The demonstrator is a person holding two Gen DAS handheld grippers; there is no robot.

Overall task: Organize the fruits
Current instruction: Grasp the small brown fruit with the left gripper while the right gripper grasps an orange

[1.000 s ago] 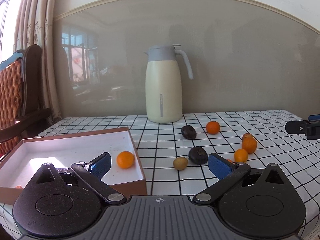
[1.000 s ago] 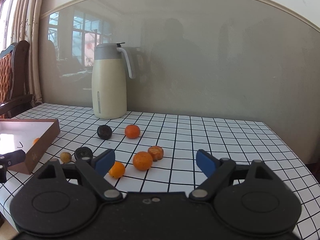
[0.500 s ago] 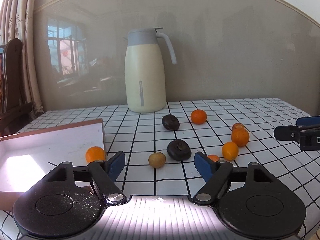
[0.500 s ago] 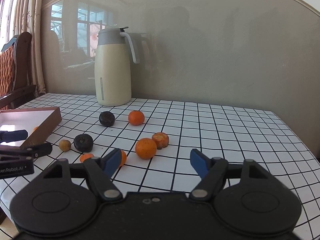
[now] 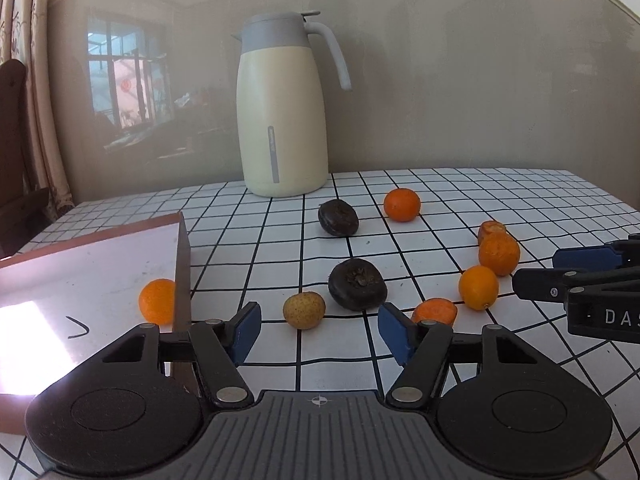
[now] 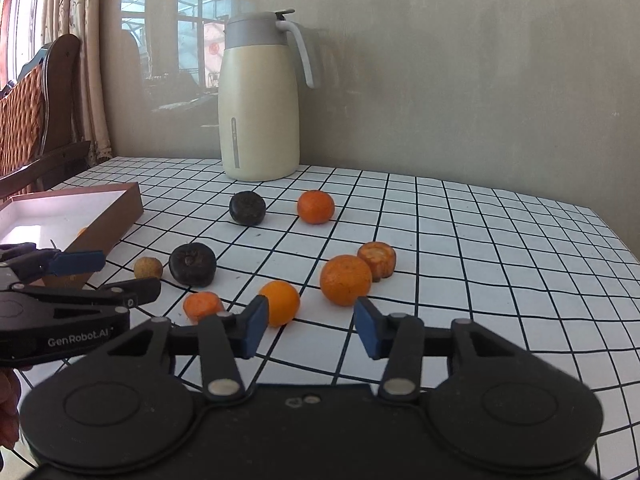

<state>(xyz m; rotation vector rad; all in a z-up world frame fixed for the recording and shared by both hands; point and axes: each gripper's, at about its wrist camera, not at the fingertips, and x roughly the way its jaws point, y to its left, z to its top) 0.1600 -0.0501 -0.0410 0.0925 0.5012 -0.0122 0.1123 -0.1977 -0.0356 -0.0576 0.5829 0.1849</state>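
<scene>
My left gripper [image 5: 319, 334] hovers low over the checked table, its jaws closing with nothing between the blue pads. A small yellow-brown fruit [image 5: 304, 310] and a dark fruit [image 5: 357, 284] lie just ahead of it. One orange [image 5: 157, 301] sits in the brown box [image 5: 80, 264] at the left. In the right wrist view, my right gripper [image 6: 310, 328] is also closing on nothing. A small orange [image 6: 280, 303] lies by its left pad and a bigger orange [image 6: 346, 280] ahead. A cut orange piece [image 6: 202, 305] rests between the two grippers.
A cream thermos jug [image 5: 282, 120] stands at the back by the wall. Another dark fruit [image 5: 338, 218], an orange [image 5: 402, 205] and a cut piece [image 6: 377, 258] lie mid-table. A wooden chair [image 6: 36, 112] is at the left. The table's edge [image 6: 616, 240] runs down the right.
Both grippers have moved forward and down toward the fruit, and their jaws have narrowed. The left one has swung right, away from the box. No fruit has moved.
</scene>
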